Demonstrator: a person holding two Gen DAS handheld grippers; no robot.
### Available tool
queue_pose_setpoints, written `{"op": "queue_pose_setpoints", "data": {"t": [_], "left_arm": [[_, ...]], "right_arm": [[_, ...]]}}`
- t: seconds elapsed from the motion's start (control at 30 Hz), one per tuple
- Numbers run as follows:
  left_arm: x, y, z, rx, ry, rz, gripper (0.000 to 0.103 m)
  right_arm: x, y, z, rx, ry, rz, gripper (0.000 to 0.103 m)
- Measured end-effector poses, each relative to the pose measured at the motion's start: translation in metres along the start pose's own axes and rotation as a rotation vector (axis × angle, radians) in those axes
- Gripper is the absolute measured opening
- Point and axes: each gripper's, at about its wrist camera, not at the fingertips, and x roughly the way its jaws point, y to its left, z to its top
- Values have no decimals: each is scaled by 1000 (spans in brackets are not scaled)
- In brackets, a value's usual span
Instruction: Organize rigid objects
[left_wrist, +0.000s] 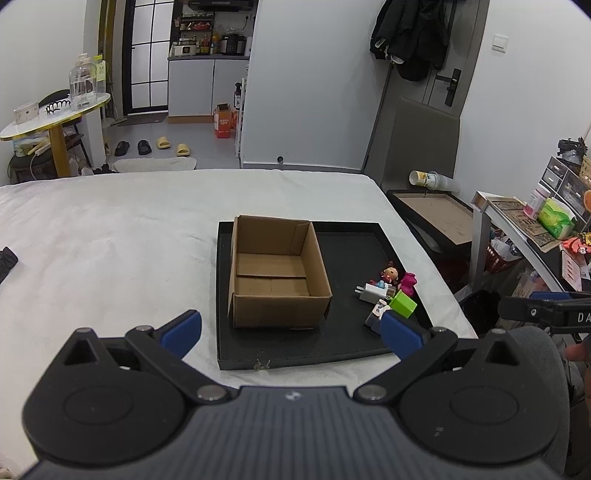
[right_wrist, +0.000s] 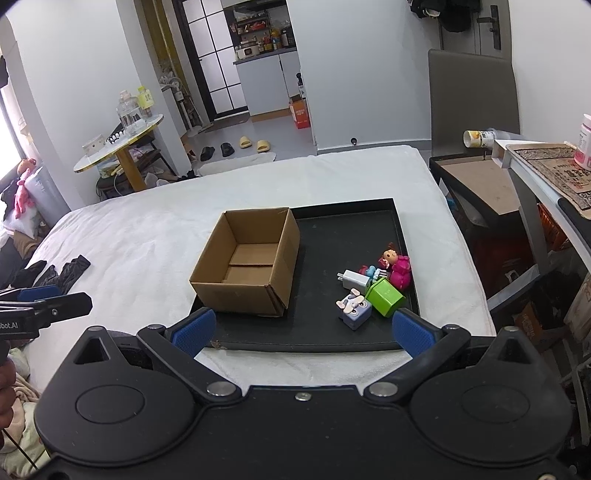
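Note:
An empty cardboard box (left_wrist: 277, 275) (right_wrist: 248, 264) stands open-topped on the left part of a black tray (left_wrist: 347, 254) (right_wrist: 332, 236) on the white bed. On the tray's right side lies a cluster: a white charger plug (left_wrist: 369, 291) (right_wrist: 352, 279), a green cube (left_wrist: 403, 303) (right_wrist: 384, 296), a small doll in pink (left_wrist: 400, 278) (right_wrist: 397, 266) and a bluish cube with a rabbit figure (right_wrist: 354, 309) (left_wrist: 376, 314). My left gripper (left_wrist: 291, 330) is open near the tray's front edge. My right gripper (right_wrist: 303, 330) is open too, holding nothing.
The white bed sheet (left_wrist: 110, 240) spreads to the left. Dark clothing (right_wrist: 62, 271) lies on it at left. Beside the bed on the right stand a low black framed board (left_wrist: 436, 218), a chair (right_wrist: 472, 96) and a cluttered shelf (left_wrist: 535, 225). A round side table (left_wrist: 55, 114) is at far left.

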Motion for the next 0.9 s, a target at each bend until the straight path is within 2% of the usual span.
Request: {"op": "queue_pose_setpoints", "data": {"t": [0.3, 0.83, 0.9], "left_arm": [[26, 10, 3, -23, 14, 18, 102], [93, 23, 18, -59, 111, 34, 100], [100, 24, 21, -57, 119, 41, 100]], "right_arm": [[26, -9, 1, 23, 24, 5, 103], [81, -42, 8, 107, 98, 10, 102], [87, -46, 10, 120, 107, 6, 99]]}}
